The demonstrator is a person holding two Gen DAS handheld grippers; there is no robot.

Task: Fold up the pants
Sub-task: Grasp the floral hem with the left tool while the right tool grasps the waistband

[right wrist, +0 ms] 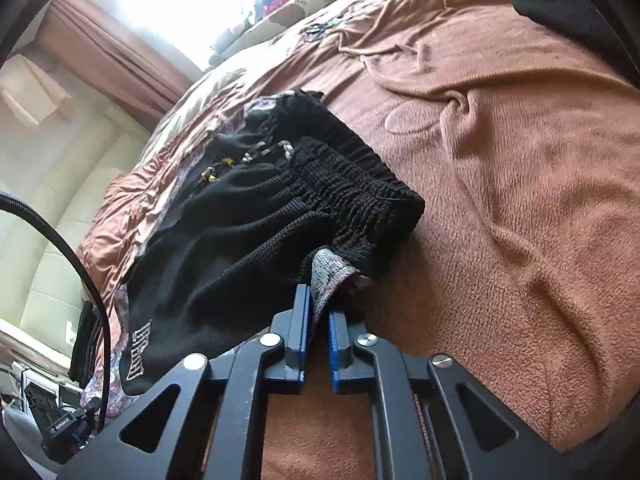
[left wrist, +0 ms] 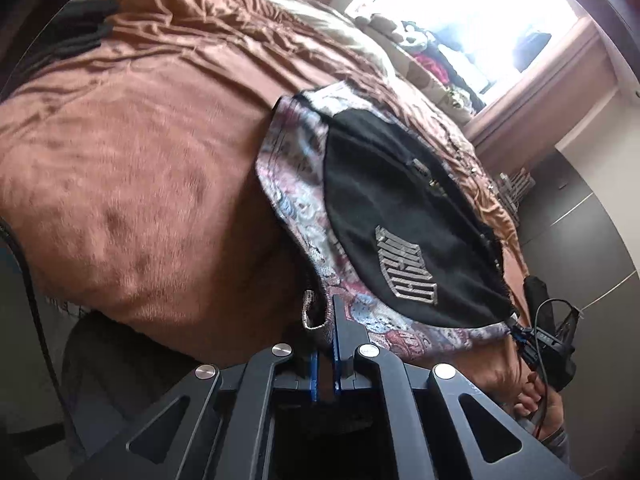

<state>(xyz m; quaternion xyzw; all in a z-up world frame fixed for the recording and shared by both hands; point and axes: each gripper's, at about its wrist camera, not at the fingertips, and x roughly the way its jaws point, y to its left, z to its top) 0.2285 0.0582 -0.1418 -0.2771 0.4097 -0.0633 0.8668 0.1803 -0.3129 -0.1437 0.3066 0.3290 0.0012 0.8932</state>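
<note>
The pants (left wrist: 404, 216) are black with a silver logo and a pink-grey patterned side panel. They lie on a brown blanket (left wrist: 132, 152) on a bed. My left gripper (left wrist: 326, 320) is shut on the patterned hem edge at the near corner. In the right wrist view the pants (right wrist: 248, 232) show their black elastic waistband (right wrist: 360, 192) and drawstring. My right gripper (right wrist: 318, 312) is shut on a patterned fold of fabric just below the waistband. The right gripper also shows in the left wrist view (left wrist: 548, 344), held by a hand at the pants' far corner.
The blanket (right wrist: 520, 160) spreads wide to the right of the pants. A black garment (left wrist: 80, 28) lies at the bed's far side. A bright window (left wrist: 460, 8) with curtains and clutter is behind the bed. A black cable (right wrist: 92, 280) hangs at the left.
</note>
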